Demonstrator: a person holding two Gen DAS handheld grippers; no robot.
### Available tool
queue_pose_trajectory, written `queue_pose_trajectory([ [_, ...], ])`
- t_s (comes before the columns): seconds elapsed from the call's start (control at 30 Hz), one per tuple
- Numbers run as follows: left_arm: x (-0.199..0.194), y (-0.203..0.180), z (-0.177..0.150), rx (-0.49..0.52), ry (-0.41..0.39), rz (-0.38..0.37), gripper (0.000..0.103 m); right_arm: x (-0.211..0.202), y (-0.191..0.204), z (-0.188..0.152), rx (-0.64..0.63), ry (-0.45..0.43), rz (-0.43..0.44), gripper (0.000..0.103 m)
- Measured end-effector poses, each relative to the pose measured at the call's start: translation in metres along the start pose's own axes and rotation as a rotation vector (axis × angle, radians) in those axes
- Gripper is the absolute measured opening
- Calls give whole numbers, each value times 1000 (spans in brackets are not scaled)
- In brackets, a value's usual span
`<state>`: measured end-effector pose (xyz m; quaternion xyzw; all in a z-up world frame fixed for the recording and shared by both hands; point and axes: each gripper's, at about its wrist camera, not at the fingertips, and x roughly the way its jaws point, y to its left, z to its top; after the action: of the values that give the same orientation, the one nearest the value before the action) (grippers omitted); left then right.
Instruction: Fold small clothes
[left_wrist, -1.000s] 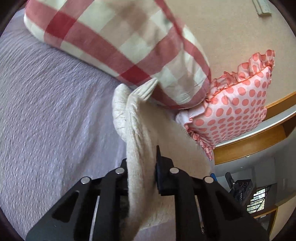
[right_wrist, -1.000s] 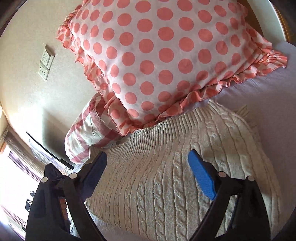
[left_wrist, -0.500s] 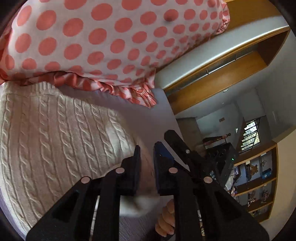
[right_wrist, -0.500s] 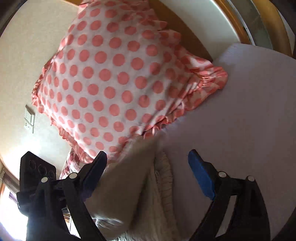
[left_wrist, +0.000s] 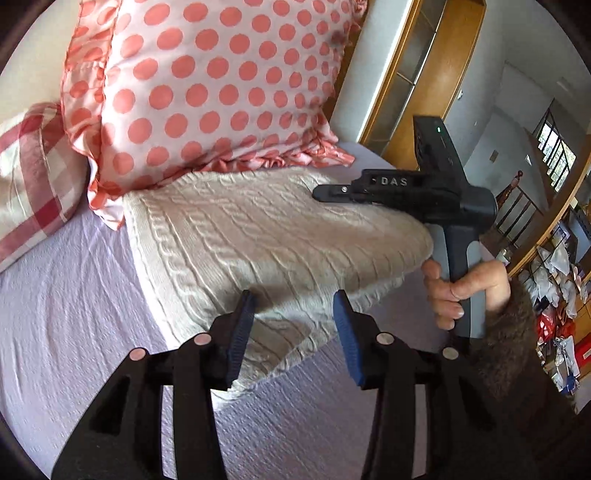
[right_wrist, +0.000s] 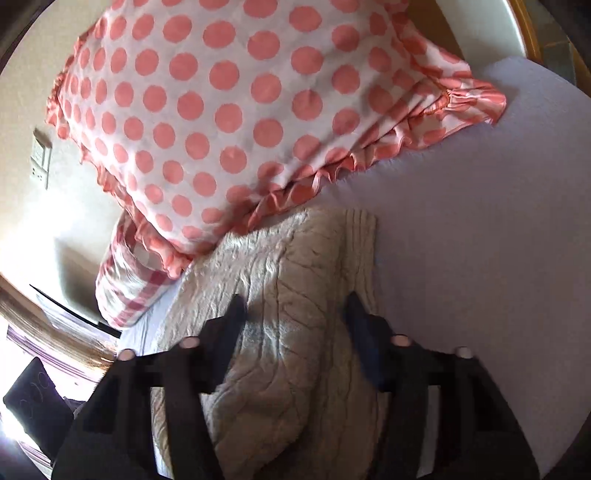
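Note:
A cream cable-knit sweater (left_wrist: 266, 236) lies folded on the lilac bed sheet (left_wrist: 66, 325), its far edge against the polka-dot pillow (left_wrist: 207, 92). My left gripper (left_wrist: 293, 325) is open and empty, just above the sweater's near edge. In the left wrist view the right gripper (left_wrist: 388, 192) hovers over the sweater's right side, held by a hand (left_wrist: 461, 288). In the right wrist view my right gripper (right_wrist: 295, 332) is open above the sweater (right_wrist: 295, 280), with nothing between its fingers.
A red-checked pillow (left_wrist: 33, 184) lies left of the polka-dot pillow (right_wrist: 229, 103). A wooden bed frame (left_wrist: 417, 74) runs behind them. Bare sheet (right_wrist: 480, 240) spreads to the right of the sweater. A wall socket (right_wrist: 40, 158) is on the wall.
My left gripper carried a sweater fold over, then opened and let it go. The right gripper has swung back over the sweater, still open.

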<state>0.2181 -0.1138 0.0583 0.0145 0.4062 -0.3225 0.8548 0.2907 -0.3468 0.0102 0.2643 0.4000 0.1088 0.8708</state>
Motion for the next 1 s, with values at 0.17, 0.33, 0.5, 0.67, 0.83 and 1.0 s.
queue_pose_trajectory([
  [0.17,29,-5,-22,57,87,33,28,-2,1,8,-8,-96,-157,16],
  [0.33,0,6,-23,-20,5,-42,28,-10,-6,10,35,-42,-90,42],
  [0.5,-47,59,-18,-232,-150,-21,63,-32,-24,7,125,-35,58,101],
  [0.67,-4,110,-10,-460,6,-136,68,-1,-29,-1,176,128,107,100],
  [0.83,25,122,-9,-557,44,-242,78,6,-29,-9,168,161,207,72],
  [1.0,24,131,-9,-591,9,-285,43,11,-25,-18,206,139,377,45],
])
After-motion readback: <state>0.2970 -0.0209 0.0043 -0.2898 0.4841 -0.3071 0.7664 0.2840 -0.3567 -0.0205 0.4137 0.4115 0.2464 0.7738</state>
